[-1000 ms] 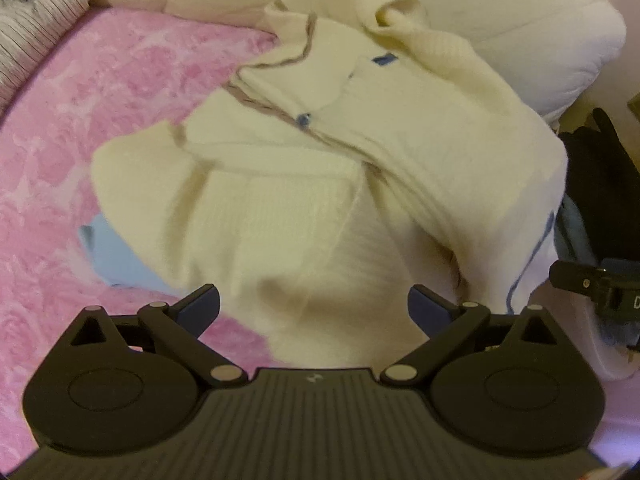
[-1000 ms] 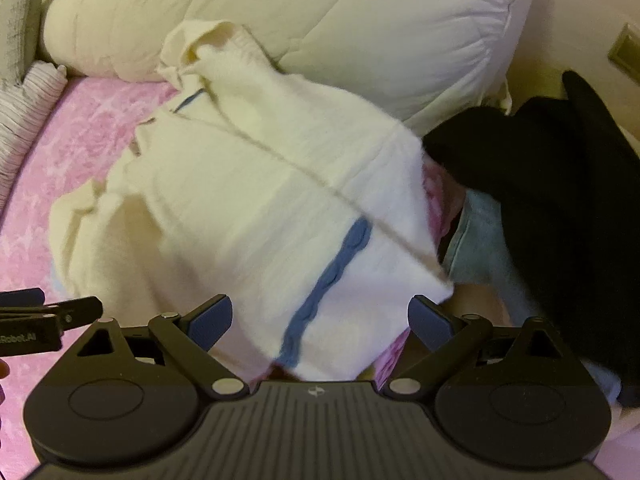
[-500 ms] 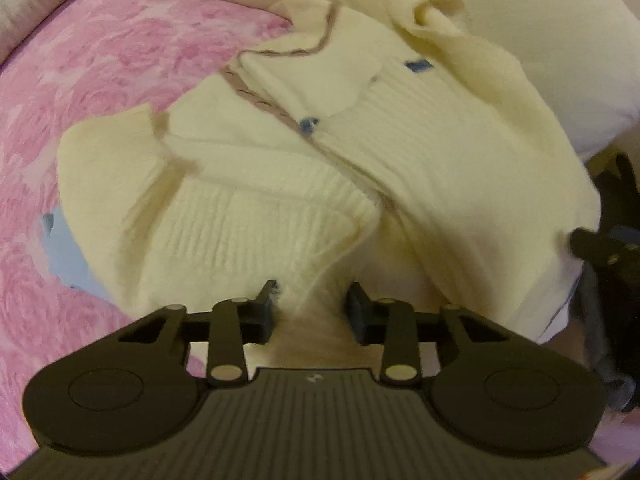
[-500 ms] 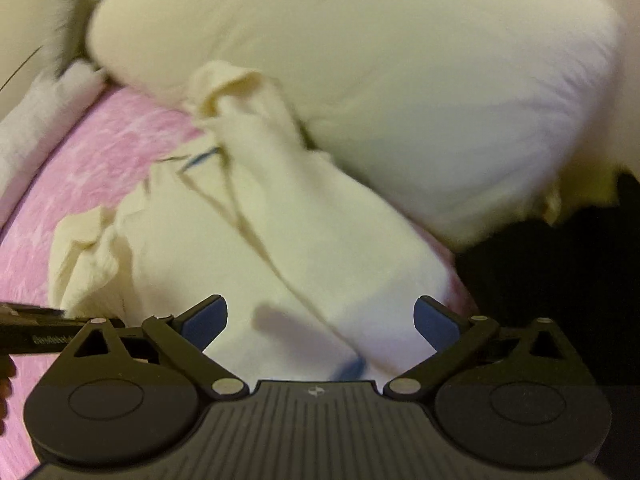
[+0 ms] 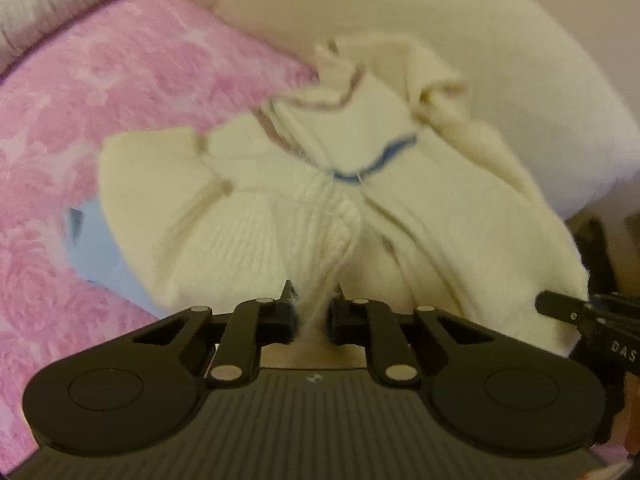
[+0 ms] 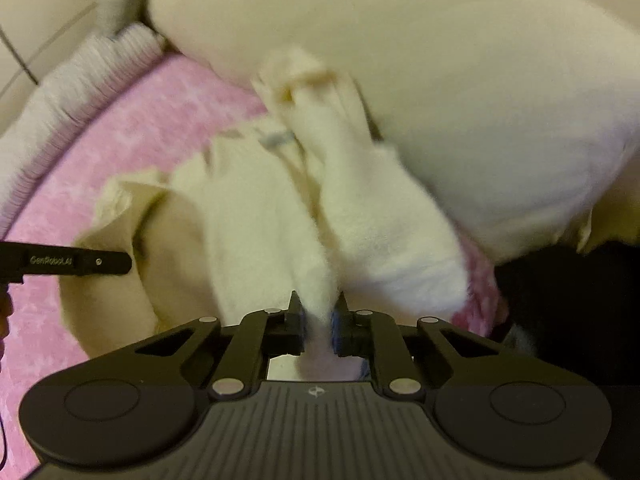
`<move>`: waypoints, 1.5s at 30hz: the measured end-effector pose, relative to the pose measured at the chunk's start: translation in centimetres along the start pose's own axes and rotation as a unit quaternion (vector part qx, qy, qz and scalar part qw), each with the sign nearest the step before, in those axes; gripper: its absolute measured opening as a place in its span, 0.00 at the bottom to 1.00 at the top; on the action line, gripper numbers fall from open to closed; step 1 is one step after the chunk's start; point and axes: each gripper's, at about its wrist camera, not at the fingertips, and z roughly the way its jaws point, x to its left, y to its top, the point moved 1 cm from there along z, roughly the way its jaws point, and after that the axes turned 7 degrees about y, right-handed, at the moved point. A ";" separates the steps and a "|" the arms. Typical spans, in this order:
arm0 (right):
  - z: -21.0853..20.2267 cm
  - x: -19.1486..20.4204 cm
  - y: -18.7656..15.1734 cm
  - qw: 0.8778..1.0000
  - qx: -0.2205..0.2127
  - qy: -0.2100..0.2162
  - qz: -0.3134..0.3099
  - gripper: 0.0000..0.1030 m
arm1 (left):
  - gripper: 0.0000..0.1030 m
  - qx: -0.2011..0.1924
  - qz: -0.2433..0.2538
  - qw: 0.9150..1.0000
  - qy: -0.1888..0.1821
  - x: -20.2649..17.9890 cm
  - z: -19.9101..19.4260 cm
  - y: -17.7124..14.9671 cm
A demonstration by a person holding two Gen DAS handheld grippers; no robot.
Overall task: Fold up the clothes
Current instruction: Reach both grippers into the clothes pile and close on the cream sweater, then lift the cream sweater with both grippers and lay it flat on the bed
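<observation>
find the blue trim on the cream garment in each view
Left wrist: blue trim is a curved line above centre on the cream garment.
Right wrist: only a faint blurred bluish streak left of centre, upper part of the garment; probably the same trim.
Shared landmark: the big cream pillow behind the garment.

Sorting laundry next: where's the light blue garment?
In the left wrist view, the light blue garment lies at the left on the pink bedspread, tucked under the cream sweater's left edge.
</observation>
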 end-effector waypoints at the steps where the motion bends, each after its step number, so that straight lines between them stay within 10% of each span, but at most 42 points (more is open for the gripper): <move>1: -1.1 0.8 0.3 1.000 -0.011 0.003 -0.013 0.12 | 0.11 -0.015 -0.004 1.000 0.002 0.5 -1.5 0.1; 7: -7.5 6.7 3.6 0.988 -0.114 0.058 -0.085 0.08 | 0.11 -0.110 -0.047 0.993 0.016 5.4 -10.7 -0.4; 12: -13.5 15.4 5.5 0.952 -0.203 0.147 -0.175 0.08 | 0.06 -0.193 -0.094 0.977 0.009 10.8 -19.3 -2.6; 16: -17.1 22.8 5.6 0.925 -0.234 0.232 -0.189 0.08 | 0.02 -0.274 -0.111 0.955 0.037 14.8 -27.6 -6.3; 21: -22.1 32.2 4.3 0.887 -0.271 0.323 -0.190 0.08 | 0.00 -0.399 -0.130 0.901 0.106 21.3 -40.0 -11.8; 26: -26.4 42.5 1.9 0.850 -0.296 0.375 -0.220 0.09 | 0.00 -0.354 -0.153 0.910 0.152 28.2 -44.7 -17.5; 35: -33.3 56.8 -2.5 0.801 -0.317 0.433 -0.265 0.08 | 0.08 -0.242 -0.261 0.927 0.115 34.3 -41.3 -32.2; 45: -40.8 67.4 -4.6 0.735 -0.309 0.527 -0.293 0.08 | 0.17 -0.257 -0.326 0.899 0.138 37.2 -45.9 -41.3</move>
